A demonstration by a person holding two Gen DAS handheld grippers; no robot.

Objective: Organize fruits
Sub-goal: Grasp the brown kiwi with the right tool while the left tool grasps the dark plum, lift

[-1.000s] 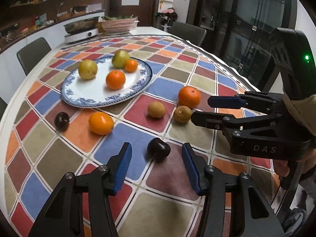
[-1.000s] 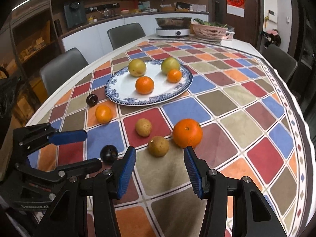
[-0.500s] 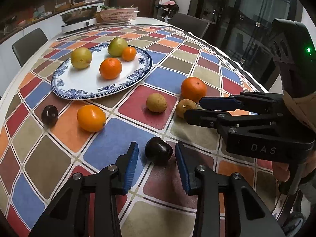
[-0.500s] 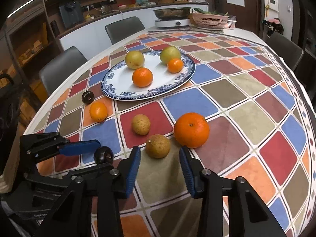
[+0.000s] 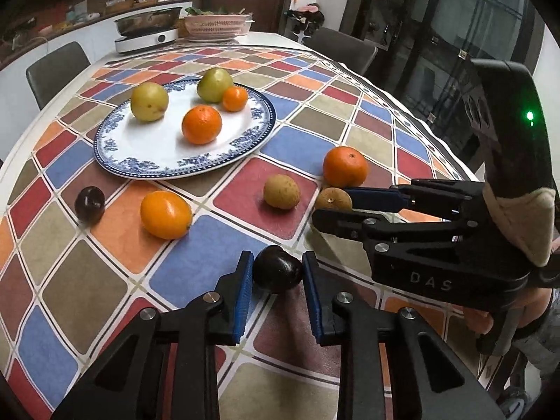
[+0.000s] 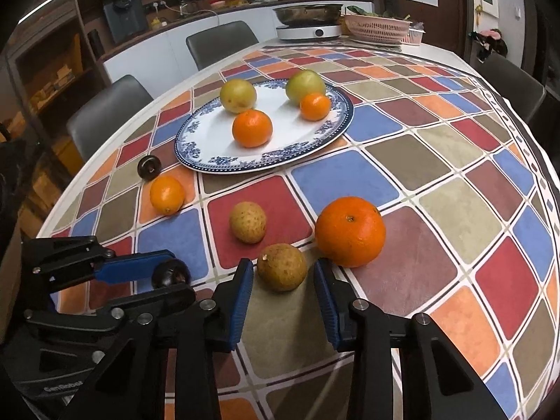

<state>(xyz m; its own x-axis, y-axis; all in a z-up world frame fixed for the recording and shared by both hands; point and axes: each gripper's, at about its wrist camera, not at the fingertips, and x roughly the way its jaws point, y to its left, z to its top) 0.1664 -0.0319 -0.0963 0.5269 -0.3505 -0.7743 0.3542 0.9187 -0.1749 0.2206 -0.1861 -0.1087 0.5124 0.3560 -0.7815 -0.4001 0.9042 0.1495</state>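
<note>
My left gripper has its blue pads against both sides of a dark plum that rests on the checked tablecloth. My right gripper is open around a brown fruit, with small gaps on both sides. A large orange lies just right of it, a second brown fruit behind it. A blue-rimmed plate holds two green-yellow fruits and two oranges. A small orange and another dark plum lie left of the plate's near edge.
An induction cooker with a pan and a pink basket stand at the table's far end. Grey chairs ring the table. The table edge runs close on the right.
Both grippers moved forward and narrowed. The left one closed from wide open onto the dark plum. The right one drew in around the brown fruit.
</note>
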